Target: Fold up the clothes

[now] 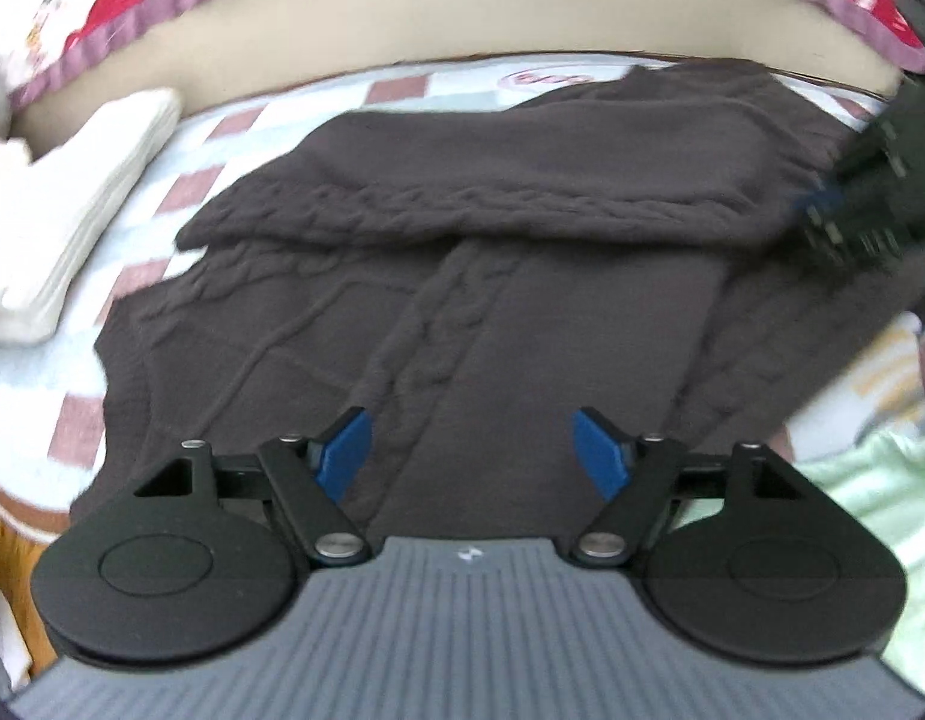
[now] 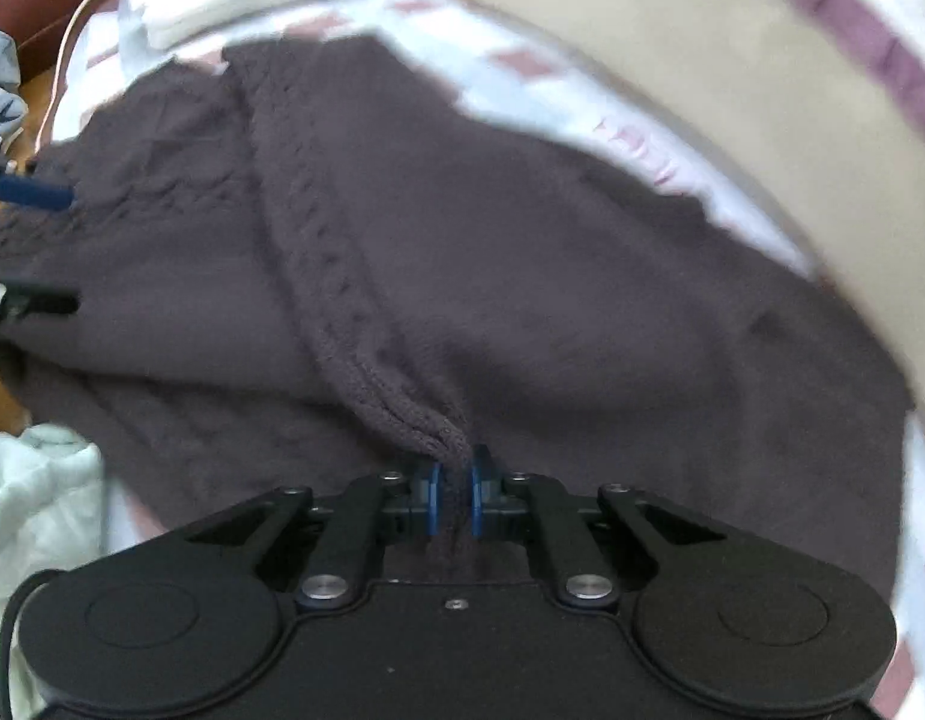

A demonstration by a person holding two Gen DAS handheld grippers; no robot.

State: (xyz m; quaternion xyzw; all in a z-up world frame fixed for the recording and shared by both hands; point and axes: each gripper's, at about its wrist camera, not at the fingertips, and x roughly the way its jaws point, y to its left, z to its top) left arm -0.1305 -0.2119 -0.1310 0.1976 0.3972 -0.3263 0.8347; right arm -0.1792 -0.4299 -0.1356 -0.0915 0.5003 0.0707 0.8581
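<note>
A dark brown cable-knit sweater [image 1: 474, 240] lies on the bed, its far part folded over toward me. My left gripper [image 1: 471, 450] is open just above the sweater's near part, with nothing between its blue pads. My right gripper [image 2: 451, 501] is shut on a ribbed edge of the sweater [image 2: 402, 276]. The right gripper also shows blurred at the right edge of the left wrist view [image 1: 870, 204]. The left gripper's open fingers [image 2: 36, 192] show at the left edge of the right wrist view.
The bed has a checked pink and white sheet [image 1: 234, 126]. Folded white cloth [image 1: 72, 222] lies at the left. A pale green garment [image 1: 870, 498] lies at the right. A beige headboard [image 1: 462, 6] and a purple-trimmed pillow [image 1: 102, 30] stand behind.
</note>
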